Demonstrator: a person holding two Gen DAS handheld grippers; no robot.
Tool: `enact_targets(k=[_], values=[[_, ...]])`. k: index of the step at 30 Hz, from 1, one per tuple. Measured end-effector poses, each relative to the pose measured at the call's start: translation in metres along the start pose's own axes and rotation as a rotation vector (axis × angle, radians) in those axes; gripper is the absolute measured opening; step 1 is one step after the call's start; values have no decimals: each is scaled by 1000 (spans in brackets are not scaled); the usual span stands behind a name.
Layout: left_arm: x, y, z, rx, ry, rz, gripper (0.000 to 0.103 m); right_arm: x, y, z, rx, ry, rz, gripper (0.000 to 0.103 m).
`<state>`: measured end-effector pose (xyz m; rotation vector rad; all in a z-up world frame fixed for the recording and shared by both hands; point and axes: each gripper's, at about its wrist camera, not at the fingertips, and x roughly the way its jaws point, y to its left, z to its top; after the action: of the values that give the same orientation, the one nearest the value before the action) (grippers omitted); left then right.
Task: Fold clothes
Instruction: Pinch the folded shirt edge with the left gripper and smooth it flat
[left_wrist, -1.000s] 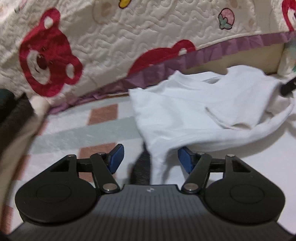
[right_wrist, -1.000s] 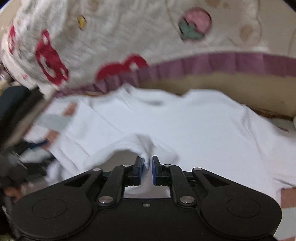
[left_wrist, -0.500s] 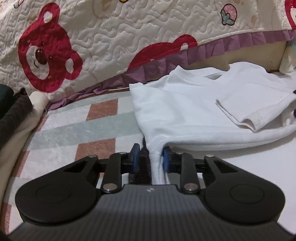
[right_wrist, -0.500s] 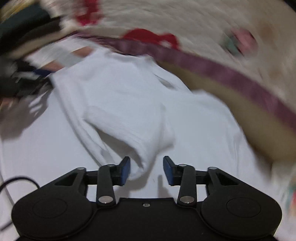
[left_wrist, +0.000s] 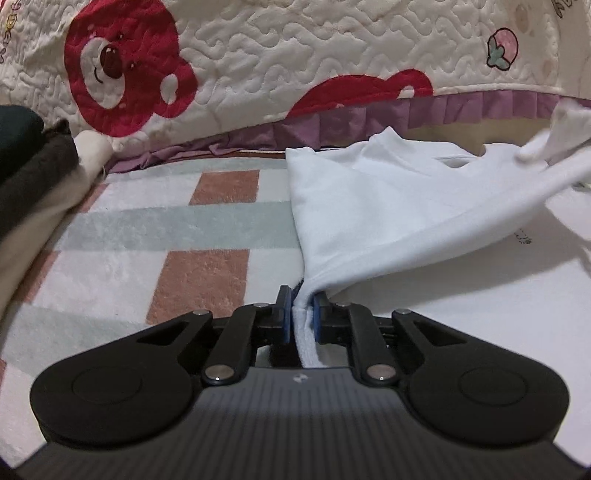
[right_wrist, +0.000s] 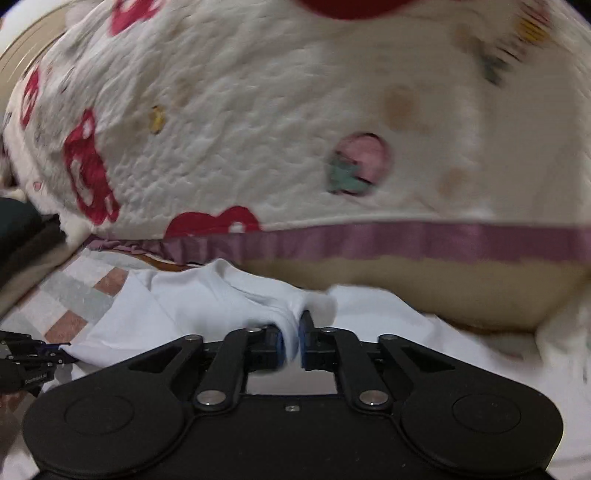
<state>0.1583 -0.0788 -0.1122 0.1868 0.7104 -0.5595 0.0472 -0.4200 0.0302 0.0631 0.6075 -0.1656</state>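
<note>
At the far left of the left wrist view, a pile of dark and cream clothes (left_wrist: 26, 177) sits on a checked rug (left_wrist: 166, 229) of pale green, white and terracotta squares. Behind it hangs a quilted cream bedspread (left_wrist: 295, 66) printed with red bears and edged in a purple frill.

To the right, a white T-shirt (left_wrist: 388, 206) lies partly on the rug and partly on a white sheet (left_wrist: 480, 295). The fold looks barely begun: the shirt is not flat, and no finished crease shows. One edge rises in a taut ridge while the far part is lifted and blurred at the right edge. Most of the folding seems left to do.

The left hand-held gripper (left_wrist: 300, 317) sits low and level just above the floor, pointing toward the bed. Its blue pads (left_wrist: 283, 321) are clenched on a corner of the shirt, and the cloth runs between them toward the camera.

In the right wrist view, which is blurred, the right hand-held gripper (right_wrist: 291, 341) also points toward the bed, held low. Its jaws are pinched together on a bunched white fold of the shirt. The other gripper shows as a dark shape at the far left, holding the shirt's near corner.
</note>
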Motion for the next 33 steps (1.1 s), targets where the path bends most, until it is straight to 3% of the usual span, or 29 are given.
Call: enact_targets(k=[5,10,16,19,22,24,25,26,28,33], values=[[2,13,3,-82,16,-39,11,13,-43,-58,56,177,-74,13],[2,4,2,-23,14,-7,11,10,-67,-92,180,267,-61,12],[-14,5,7,-36,-50,18,12,-1,-84,-99,213,271,-143,11],[-16,2,8,1,-41,31,14,-4,-95,-99,242,249,-143,12],[-10,5,5,0,16,51,25,-6,-106,-99,274,225,-135,15],[-15,12,6,-18,9,75,39,-7,-114,-99,295,209,-130,20],[-20,13,7,-1,-13,96,57,-8,-117,-99,305,201,-127,21],[-25,13,9,23,-26,107,64,-7,-118,-98,289,195,-133,28],[-34,10,12,79,-41,117,64,-5,-114,-95,222,186,-146,37],[-39,16,0,52,134,24,62,5,-111,-90,123,201,-103,37]])
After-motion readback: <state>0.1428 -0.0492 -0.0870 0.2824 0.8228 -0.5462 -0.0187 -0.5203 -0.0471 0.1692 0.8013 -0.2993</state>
